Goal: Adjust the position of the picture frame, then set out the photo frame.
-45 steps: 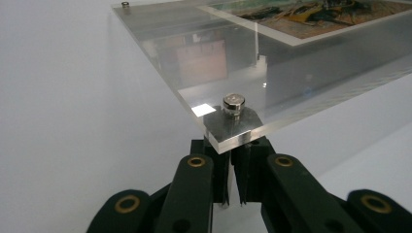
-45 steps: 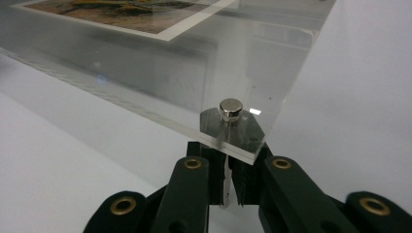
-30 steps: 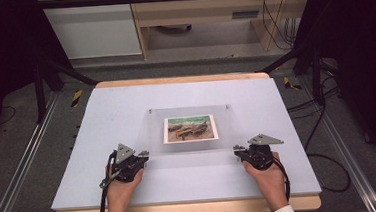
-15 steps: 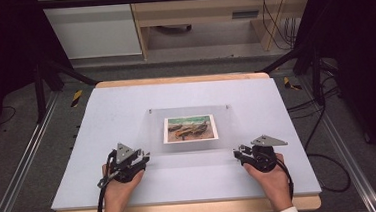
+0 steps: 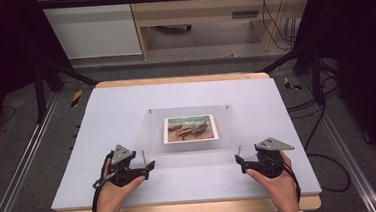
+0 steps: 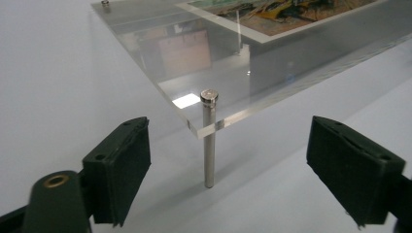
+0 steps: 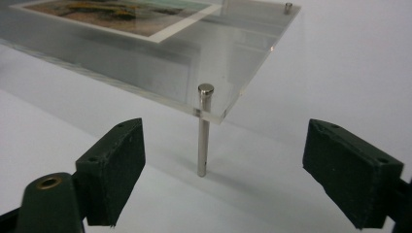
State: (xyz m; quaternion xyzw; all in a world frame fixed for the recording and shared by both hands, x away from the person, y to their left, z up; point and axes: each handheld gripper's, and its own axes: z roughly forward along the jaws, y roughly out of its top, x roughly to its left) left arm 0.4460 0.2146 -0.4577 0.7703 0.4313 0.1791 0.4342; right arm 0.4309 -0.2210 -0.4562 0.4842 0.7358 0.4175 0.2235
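Left gripper (image 5: 147,166) jaws just opened, released, I see near-left steel post (image 6: 209,141) standing free between them | right gripper (image 5: 239,162) same at near-right post (image 7: 203,131) | clear acrylic plate (image 5: 228,133) mid-table | boat picture (image 5: 190,128) centred, no legible writing.

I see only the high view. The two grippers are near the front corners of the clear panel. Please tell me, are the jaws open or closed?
Observer: Both stand wide open. In the left gripper view, the left gripper has just been opening, with nothing pressed between its jaws.
Operator: What is in front of it?
Observer: A metal pin passes through the corner of the clear panel and stands on the table.
Operator: And the right side?
Observer: The same: the right gripper, which has also just been opening, faces another corner pin, apart from both jaws.
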